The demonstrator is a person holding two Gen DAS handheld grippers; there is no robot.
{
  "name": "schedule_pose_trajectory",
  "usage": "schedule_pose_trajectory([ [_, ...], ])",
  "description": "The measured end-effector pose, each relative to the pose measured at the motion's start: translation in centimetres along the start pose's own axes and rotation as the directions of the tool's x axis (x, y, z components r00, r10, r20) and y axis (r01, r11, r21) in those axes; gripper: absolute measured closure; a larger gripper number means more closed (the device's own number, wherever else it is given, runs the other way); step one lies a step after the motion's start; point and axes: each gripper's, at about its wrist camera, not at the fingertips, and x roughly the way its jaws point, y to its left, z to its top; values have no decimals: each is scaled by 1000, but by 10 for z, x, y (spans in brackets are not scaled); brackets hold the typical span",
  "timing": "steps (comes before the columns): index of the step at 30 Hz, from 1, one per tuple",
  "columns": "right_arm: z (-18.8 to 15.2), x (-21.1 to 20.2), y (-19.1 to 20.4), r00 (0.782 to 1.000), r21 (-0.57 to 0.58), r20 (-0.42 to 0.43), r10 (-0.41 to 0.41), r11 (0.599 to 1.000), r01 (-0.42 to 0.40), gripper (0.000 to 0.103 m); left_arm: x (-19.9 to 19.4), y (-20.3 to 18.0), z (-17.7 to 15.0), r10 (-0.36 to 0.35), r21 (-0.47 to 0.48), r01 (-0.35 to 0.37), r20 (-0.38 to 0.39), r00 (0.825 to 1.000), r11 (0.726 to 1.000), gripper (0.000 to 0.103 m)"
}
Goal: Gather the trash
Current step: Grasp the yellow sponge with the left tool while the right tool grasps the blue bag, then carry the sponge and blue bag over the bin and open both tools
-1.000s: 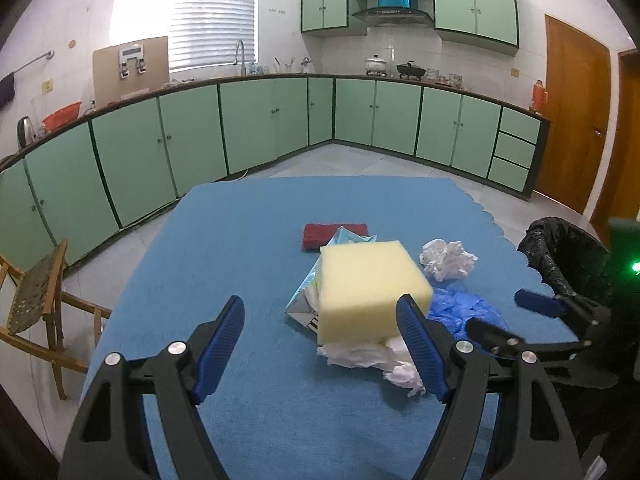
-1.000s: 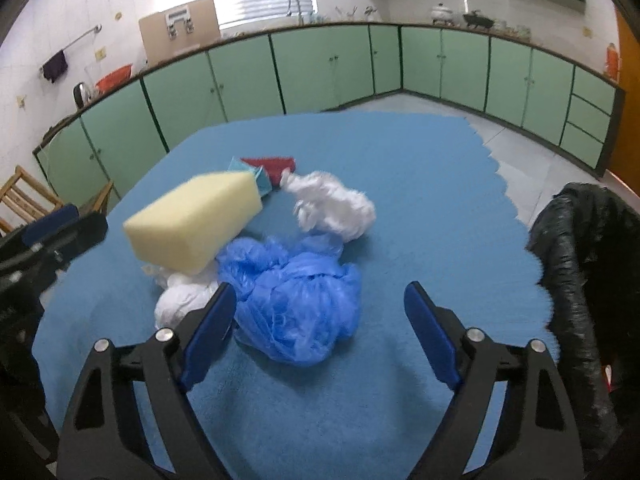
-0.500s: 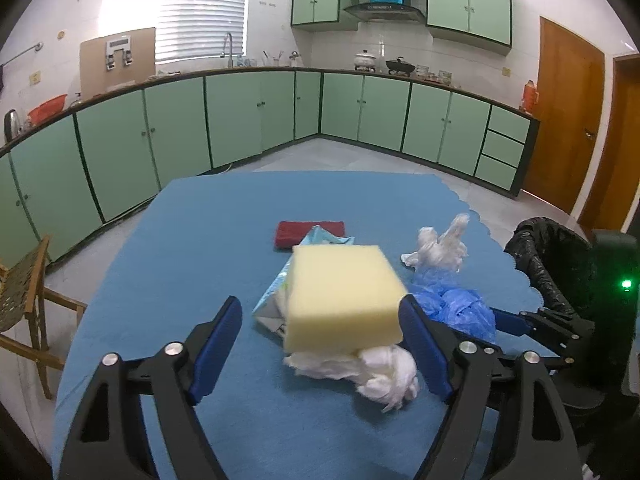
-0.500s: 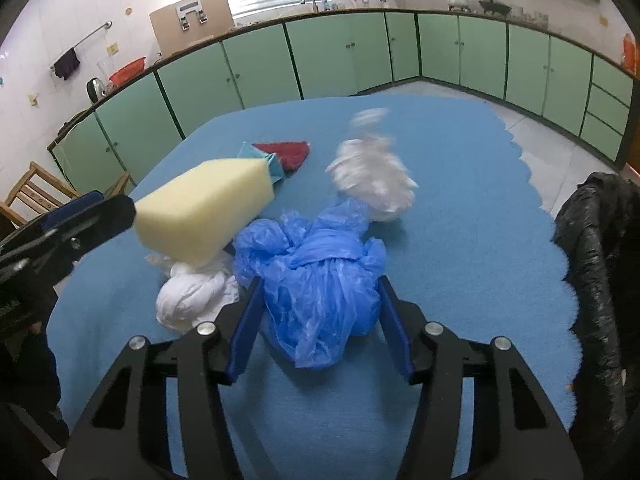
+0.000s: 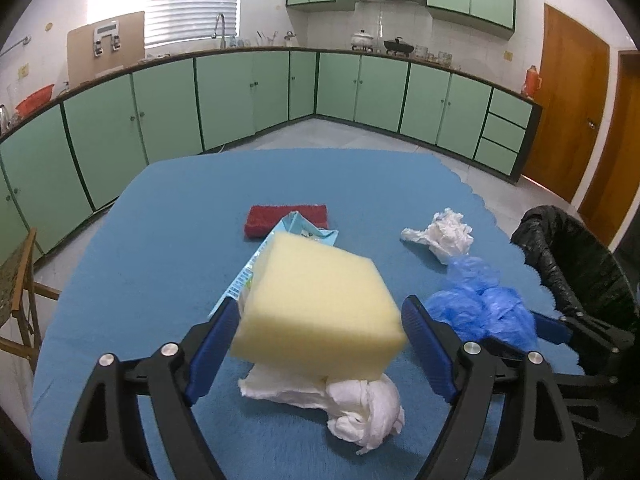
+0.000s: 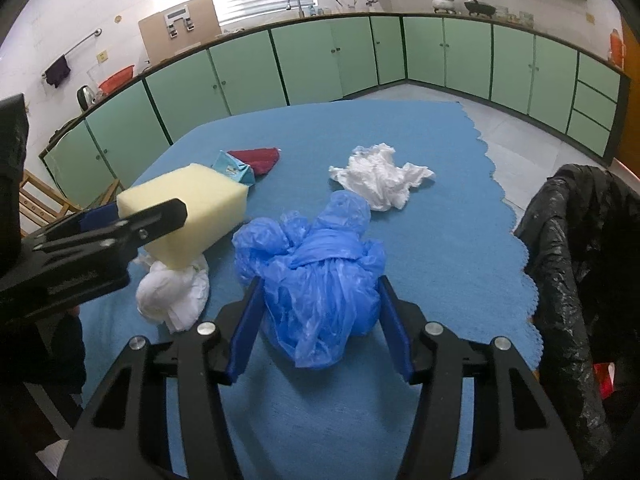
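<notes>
The crumpled blue plastic bag (image 6: 316, 276) sits on the blue tablecloth (image 6: 440, 240), pinched between the right gripper (image 6: 318, 334) fingers — its underside hidden. The left gripper (image 5: 320, 344) clamps the yellow sponge (image 5: 316, 304), which covers part of a white tissue wad (image 5: 360, 408).

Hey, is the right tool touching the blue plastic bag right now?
Touching. In the right wrist view, the right tool has both blue pads pressed against the sides of the blue plastic bag, with no gap visible on either side.
</notes>
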Motion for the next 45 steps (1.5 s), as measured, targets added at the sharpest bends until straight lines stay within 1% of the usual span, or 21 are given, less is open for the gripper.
schedule_pose_trajectory([
  [1,0,0,-1,1000,3,2,-2,1000,2,49,1,-1,-1,2,4,-2,0,1000,1000,20],
  [4,1,-3,-4,1000,14,9,-12,1000,12,49,2,-4,-2,7,14,-7,7,1000,1000,25],
  [8,1,-11,-10,999,28,21,-24,999,24,49,-2,0,-1,7,-1,-7,11,1000,1000,31],
  [10,1,-15,-12,999,31,26,-26,999,25,49,-7,3,1,8,-13,-8,19,1000,1000,42],
  [11,1,-17,-12,999,32,29,-27,999,26,49,-10,4,2,9,-20,-8,23,1000,1000,43],
  [13,3,-21,-12,999,34,37,-27,999,26,49,-15,7,4,-2,-27,3,30,1000,1000,51],
  [19,7,-28,-10,998,33,51,-25,999,23,49,-26,9,6,-9,-35,11,42,999,999,57],
  [25,10,-38,-12,997,36,66,-29,999,27,49,-41,9,7,-26,-58,29,64,998,998,60],
  [34,24,-74,-7,989,24,146,-31,999,27,49,-69,-7,15,-46,-26,49,111,993,998,60],
  [39,32,-98,-7,982,21,188,-28,999,25,49,-91,-19,20,-61,15,60,156,986,998,60],
  [45,33,-122,-9,973,40,228,-18,999,9,49,-108,-27,23,-82,28,78,187,979,997,60],
])
